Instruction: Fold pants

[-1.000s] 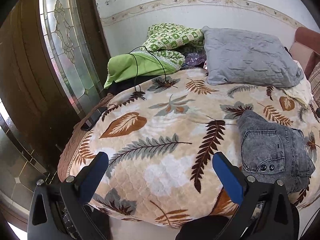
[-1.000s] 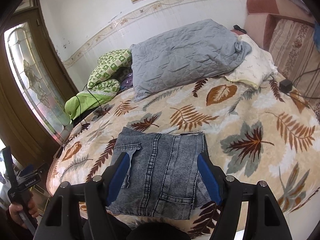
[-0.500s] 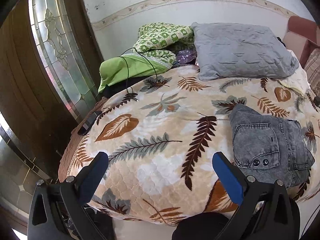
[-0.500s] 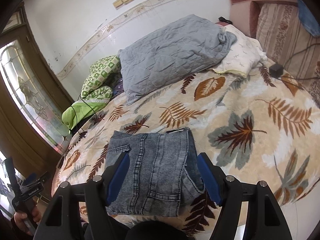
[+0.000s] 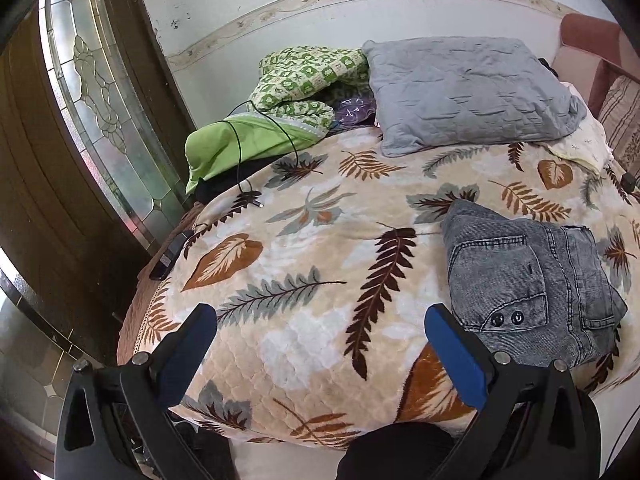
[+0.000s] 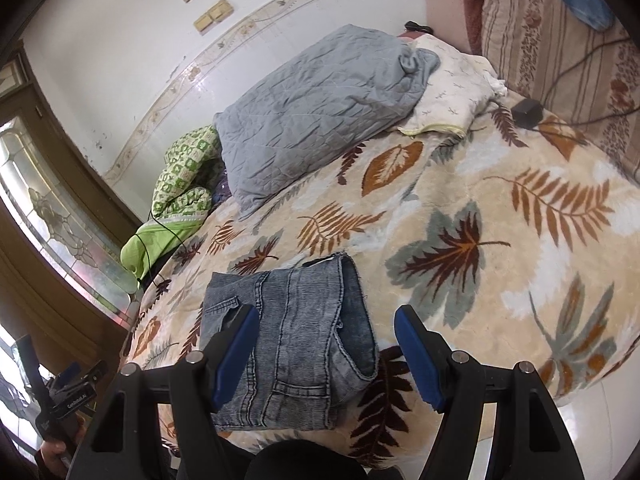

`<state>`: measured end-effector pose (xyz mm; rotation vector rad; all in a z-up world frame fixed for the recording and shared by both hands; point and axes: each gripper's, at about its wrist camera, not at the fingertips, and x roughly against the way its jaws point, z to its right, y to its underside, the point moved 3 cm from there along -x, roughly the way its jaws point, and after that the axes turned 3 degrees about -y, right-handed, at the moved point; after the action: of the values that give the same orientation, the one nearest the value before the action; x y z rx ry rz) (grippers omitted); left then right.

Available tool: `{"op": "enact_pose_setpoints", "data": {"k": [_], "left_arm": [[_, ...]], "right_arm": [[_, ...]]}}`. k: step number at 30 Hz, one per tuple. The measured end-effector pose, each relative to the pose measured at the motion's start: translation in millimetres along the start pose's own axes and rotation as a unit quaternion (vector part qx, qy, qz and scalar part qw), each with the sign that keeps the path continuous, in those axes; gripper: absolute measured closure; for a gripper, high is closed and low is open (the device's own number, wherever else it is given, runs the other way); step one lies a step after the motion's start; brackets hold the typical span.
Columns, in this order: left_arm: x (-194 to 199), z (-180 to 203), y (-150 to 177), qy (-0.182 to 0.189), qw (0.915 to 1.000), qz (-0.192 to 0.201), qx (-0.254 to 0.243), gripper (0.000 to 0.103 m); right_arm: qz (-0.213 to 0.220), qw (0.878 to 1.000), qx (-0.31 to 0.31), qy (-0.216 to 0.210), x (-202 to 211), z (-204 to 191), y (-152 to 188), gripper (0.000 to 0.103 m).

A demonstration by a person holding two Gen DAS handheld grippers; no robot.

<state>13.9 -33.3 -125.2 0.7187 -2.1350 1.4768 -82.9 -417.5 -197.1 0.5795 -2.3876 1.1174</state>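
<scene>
Grey denim pants point(image 5: 524, 280) lie folded into a compact rectangle near the front edge of a bed with a leaf-print blanket point(image 5: 320, 248). In the right wrist view the folded pants point(image 6: 296, 336) sit just beyond and partly between the blue pads. My right gripper point(image 6: 326, 320) hovers open above them, touching nothing. My left gripper point(image 5: 320, 322) is open too, over bare blanket to the left of the pants, holding nothing.
A grey quilted pillow point(image 5: 464, 92) and a green patterned bundle point(image 5: 296, 92) with a black cable point(image 5: 256, 148) lie at the head of the bed. A glass-panelled wooden door point(image 5: 92, 120) stands left. A striped sofa point(image 6: 560, 40) and a black adapter point(image 6: 527, 111) sit right.
Both views have rolled and shifted a little. The right gripper has sunk closer to the pants, which now sit lower left in its view. The pants have not moved on the bed.
</scene>
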Motion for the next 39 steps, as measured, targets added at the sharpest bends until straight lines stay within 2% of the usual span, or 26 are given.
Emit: {"op": "enact_pose_setpoints", "data": {"k": [39], "left_arm": [[-6,-3,1,0.001,1.0,-0.005,0.005,0.0]], "right_arm": [[-0.016,1.0,0.021,0.001,-11,-12,2,0.03]]}}
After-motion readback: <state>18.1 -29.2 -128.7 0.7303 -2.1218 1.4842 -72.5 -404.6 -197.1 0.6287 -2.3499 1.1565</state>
